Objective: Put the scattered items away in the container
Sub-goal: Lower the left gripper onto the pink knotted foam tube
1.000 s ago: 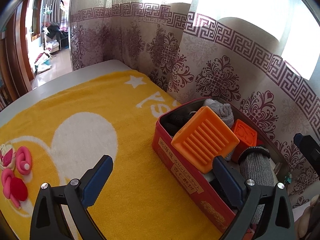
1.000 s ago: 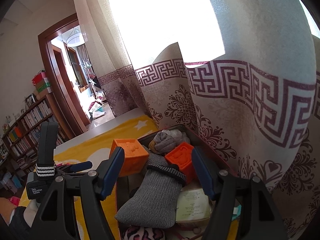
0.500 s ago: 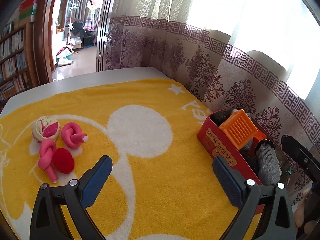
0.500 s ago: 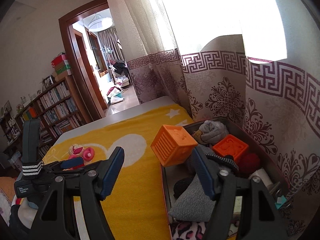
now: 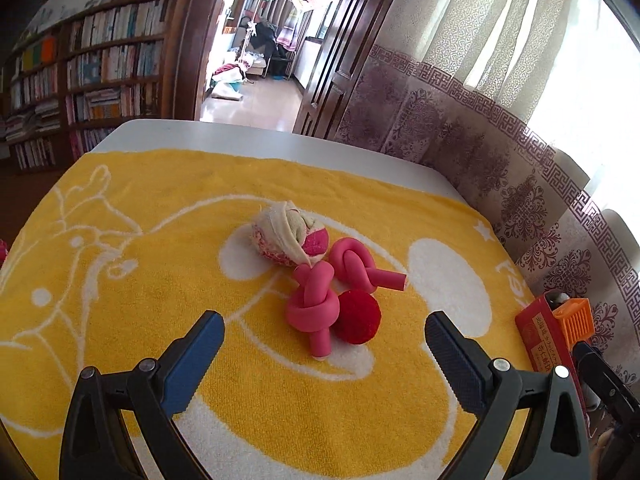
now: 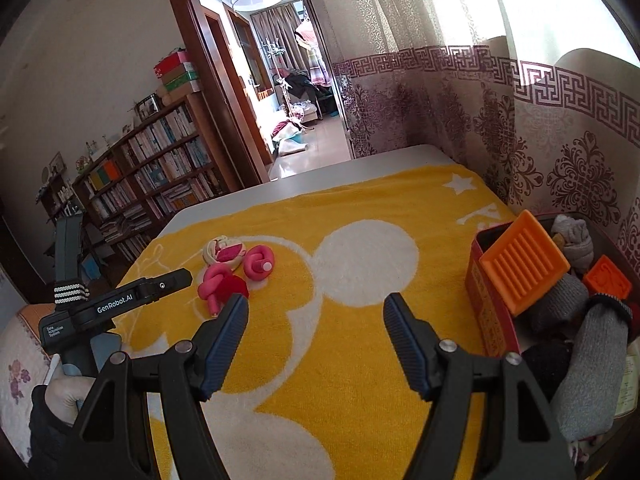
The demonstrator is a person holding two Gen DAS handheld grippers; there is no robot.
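left wrist view: two pink knots [image 5: 313,303], one red ball [image 5: 357,317].

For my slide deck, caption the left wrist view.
Open left gripper faces pink knotted toys, a red ball and a cloth bundle on the yellow towel.

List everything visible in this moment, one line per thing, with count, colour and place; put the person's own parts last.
towel: one, yellow with white figures, spread over the table
table: one, pale, bare at its far edge
knotted foam tubes: two, pink, mid-towel, side by side
ball: one, red, against the nearer tube
rolled cloth: one, cream and pink, just behind the tubes
box: one, red, at the towel's right edge by the curtain
ribbed blocks: two, orange, in the box
socks: several, grey, in the box
curtain: cream and maroon, behind the table
bookshelf: one, dark wood, far left
left gripper: black, blue jaws open, empty
right gripper: black, blue jaws open, empty
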